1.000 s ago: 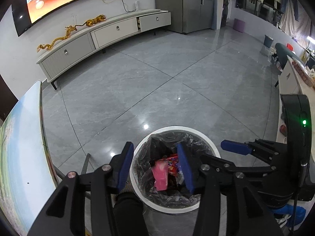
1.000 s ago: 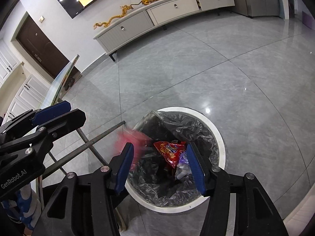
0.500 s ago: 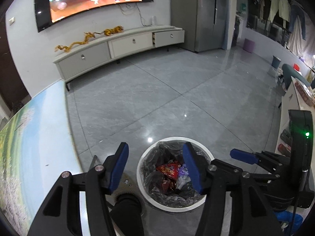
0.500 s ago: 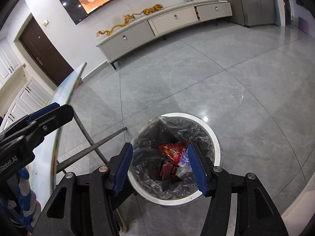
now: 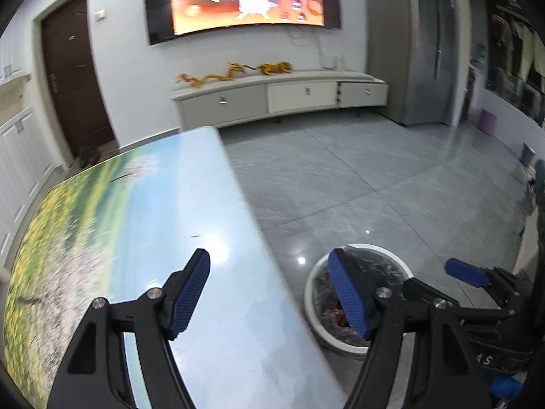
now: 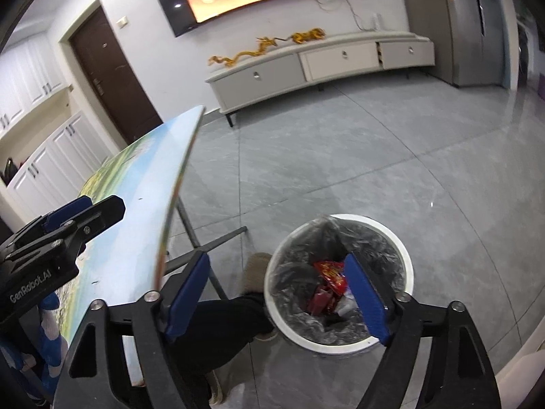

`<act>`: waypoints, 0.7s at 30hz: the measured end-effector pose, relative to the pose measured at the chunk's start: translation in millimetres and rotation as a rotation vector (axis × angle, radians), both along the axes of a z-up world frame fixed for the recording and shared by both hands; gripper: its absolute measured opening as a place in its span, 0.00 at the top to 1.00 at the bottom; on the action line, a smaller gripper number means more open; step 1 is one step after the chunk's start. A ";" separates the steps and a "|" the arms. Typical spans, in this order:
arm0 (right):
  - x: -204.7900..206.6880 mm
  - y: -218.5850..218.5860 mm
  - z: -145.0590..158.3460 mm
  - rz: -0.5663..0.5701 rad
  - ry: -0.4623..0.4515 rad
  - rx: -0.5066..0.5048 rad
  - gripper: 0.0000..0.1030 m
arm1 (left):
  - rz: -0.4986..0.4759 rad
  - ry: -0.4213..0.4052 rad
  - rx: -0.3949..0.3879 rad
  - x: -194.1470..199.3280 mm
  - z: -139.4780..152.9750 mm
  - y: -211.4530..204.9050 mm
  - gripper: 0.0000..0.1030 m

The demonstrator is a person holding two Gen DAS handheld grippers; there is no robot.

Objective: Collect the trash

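Observation:
A white round bin [image 6: 407, 266] with a black liner stands on the grey floor. It holds a red snack wrapper [image 6: 332, 272] and other scraps. My right gripper [image 6: 276, 294] hangs above the bin's left side, jaws opening, nothing between them. My left gripper [image 5: 269, 293] is over the edge of the landscape-print table [image 5: 153, 221], jaws opening and empty as well. The bin [image 5: 381, 249] shows behind its right finger. One blue pad [image 5: 465, 272] of the right gripper shows at the right. The left gripper's fingers [image 6: 68, 211] appear over the table.
A person's leg in black trousers [image 6: 231, 323] and a tan slipper [image 6: 255, 269] are beside the bin, under the table edge. Grey table legs [image 6: 211, 245] cross there. A TV cabinet [image 6: 323, 64] lines the far wall, with a dark door [image 5: 78, 85] at left.
A pink wrapper that was falling a second ago now lies in the bin. Both grippers have risen and drawn back with their jaws wider. The left view has swung over the table.

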State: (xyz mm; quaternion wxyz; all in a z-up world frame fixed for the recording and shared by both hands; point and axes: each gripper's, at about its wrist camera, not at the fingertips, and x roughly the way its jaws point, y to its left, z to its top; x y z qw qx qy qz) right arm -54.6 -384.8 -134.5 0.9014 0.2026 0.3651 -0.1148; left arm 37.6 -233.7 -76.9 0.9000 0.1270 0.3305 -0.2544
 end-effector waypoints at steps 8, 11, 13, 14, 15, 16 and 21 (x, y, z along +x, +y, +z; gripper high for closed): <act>0.2 40.9 22.4 0.004 -0.041 -0.106 0.03 | 0.116 -0.101 -0.012 -9.4 14.5 42.0 0.31; -1.1 54.1 28.5 0.002 -0.051 -0.135 0.00 | 0.140 -0.122 -0.014 -12.3 16.9 55.9 0.31; -2.6 62.1 31.7 0.004 -0.054 -0.148 0.00 | 0.149 -0.127 -0.016 -15.3 17.1 65.6 0.27; -2.8 65.6 33.1 0.005 -0.054 -0.154 0.00 | 0.153 -0.129 -0.018 -16.4 17.2 69.6 0.25; -3.2 69.3 34.8 0.004 -0.054 -0.161 0.00 | 0.159 -0.133 -0.021 -18.2 17.4 74.1 0.23; -3.9 71.5 35.8 0.002 -0.054 -0.164 0.00 | 0.161 -0.136 -0.026 -19.5 17.8 78.4 0.22; -5.3 83.7 42.5 -0.004 -0.062 -0.195 0.00 | 0.180 -0.141 -0.060 -21.4 21.4 98.6 0.21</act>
